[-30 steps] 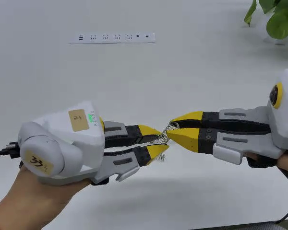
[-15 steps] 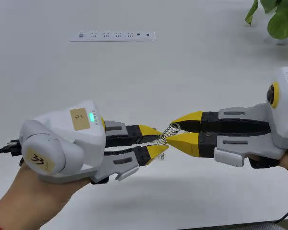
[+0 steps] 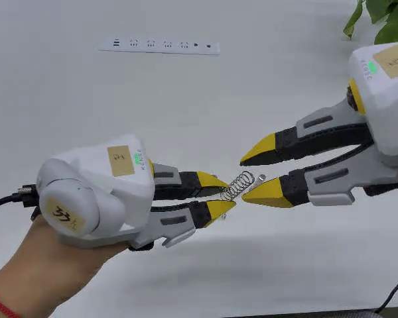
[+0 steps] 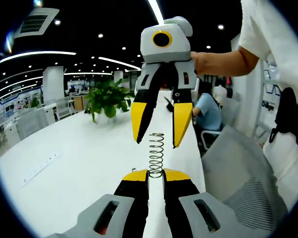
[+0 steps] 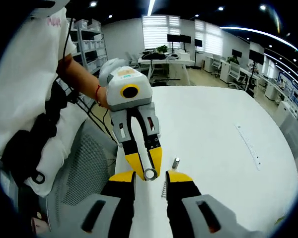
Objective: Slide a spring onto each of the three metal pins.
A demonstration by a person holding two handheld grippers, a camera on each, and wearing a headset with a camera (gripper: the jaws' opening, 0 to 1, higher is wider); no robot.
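1. My left hand-held gripper is pinched shut on one end of a spring. The rest of the coil sticks out past the yellow tips, up off the bench.
2. My right hand-held gripper stands wide, one jaw on each side of the spring's free end and clear of the coils. I judge it is placed there to take or steady that end.
3. Whether a pin runs inside the coil I cannot tell.
4. In the right gripper view a metal pin stands upright on the bench, with a loose spring lying near its foot.
5. Gripping the held spring by one end leaves its other end open. That suits sliding it over a pin, provided the bore lines up squarely.
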